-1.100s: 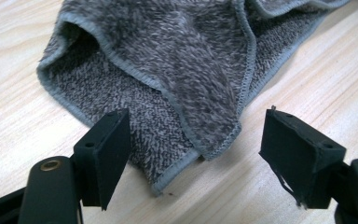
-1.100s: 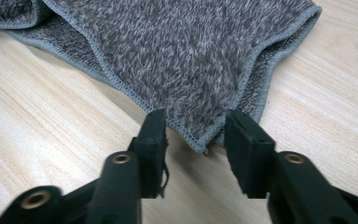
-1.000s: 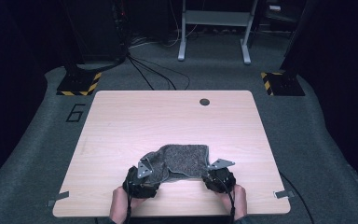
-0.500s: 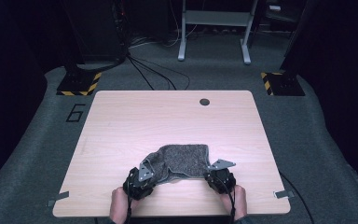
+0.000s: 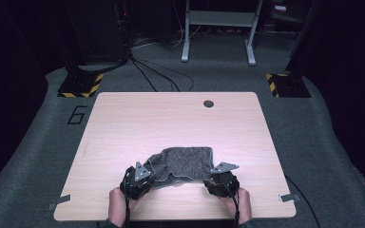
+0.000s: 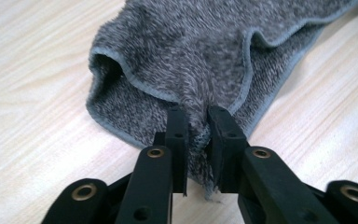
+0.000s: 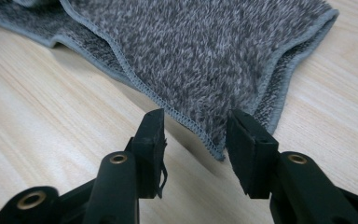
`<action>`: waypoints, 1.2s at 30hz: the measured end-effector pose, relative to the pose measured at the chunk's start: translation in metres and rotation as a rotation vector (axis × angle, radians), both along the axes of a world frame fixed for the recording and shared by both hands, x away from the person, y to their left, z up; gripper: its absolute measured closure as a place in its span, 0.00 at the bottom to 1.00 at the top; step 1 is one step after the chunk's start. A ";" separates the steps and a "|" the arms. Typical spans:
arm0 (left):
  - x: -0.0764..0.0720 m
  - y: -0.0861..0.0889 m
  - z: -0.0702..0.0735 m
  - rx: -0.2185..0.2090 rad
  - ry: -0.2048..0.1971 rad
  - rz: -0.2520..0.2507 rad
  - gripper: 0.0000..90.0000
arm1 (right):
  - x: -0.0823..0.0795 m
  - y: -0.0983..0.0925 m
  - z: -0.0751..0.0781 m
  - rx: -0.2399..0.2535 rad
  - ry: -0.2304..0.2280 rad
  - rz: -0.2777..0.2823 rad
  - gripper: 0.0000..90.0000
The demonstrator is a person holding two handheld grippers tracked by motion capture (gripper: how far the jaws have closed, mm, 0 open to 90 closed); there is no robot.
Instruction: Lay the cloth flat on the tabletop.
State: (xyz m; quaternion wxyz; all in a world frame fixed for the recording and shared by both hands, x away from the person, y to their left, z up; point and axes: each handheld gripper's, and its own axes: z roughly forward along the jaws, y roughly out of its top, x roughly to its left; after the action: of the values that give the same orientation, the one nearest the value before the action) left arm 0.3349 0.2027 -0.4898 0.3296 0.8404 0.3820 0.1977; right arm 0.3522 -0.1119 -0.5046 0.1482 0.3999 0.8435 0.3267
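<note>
A grey fluffy towel (image 5: 186, 162) lies folded and rumpled on the near half of the wooden table (image 5: 171, 118). My left gripper (image 5: 150, 177) is at the towel's near left corner. In the left gripper view its jaws have just been closing and my left gripper (image 6: 196, 127) is shut on a pinched fold of the towel (image 6: 205, 51). My right gripper (image 5: 210, 177) is at the near right corner. Its jaws have just been opening, so my right gripper (image 7: 195, 126) stands open, with the hemmed corner of the towel (image 7: 205, 51) loose between the pads.
A round cable hole (image 5: 208, 103) sits near the table's far edge. Tape tabs (image 5: 58, 203) stick out at the front corners. On the floor beyond are striped stand bases (image 5: 80, 86), cables and a metal frame (image 5: 218, 19).
Both hands stay at the towel's near edge. The high view shows no clear shift of the towel or of either gripper.
</note>
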 end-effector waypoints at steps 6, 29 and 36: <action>0.003 0.002 0.002 -0.004 0.011 -0.002 0.89 | 0.007 0.003 -0.007 -0.043 0.006 -0.031 0.61; 0.007 0.012 0.005 -0.043 -0.006 0.025 0.90 | 0.003 -0.019 0.022 0.091 -0.075 -0.050 0.98; 0.018 0.019 0.016 -0.068 -0.020 0.041 0.92 | 0.011 -0.026 0.035 0.116 -0.105 -0.073 0.98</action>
State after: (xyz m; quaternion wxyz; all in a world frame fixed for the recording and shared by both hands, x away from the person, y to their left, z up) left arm 0.3533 0.2216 -0.4743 0.3577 0.8188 0.4022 0.1996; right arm 0.3636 -0.1376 -0.4701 0.1808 0.4204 0.7991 0.3899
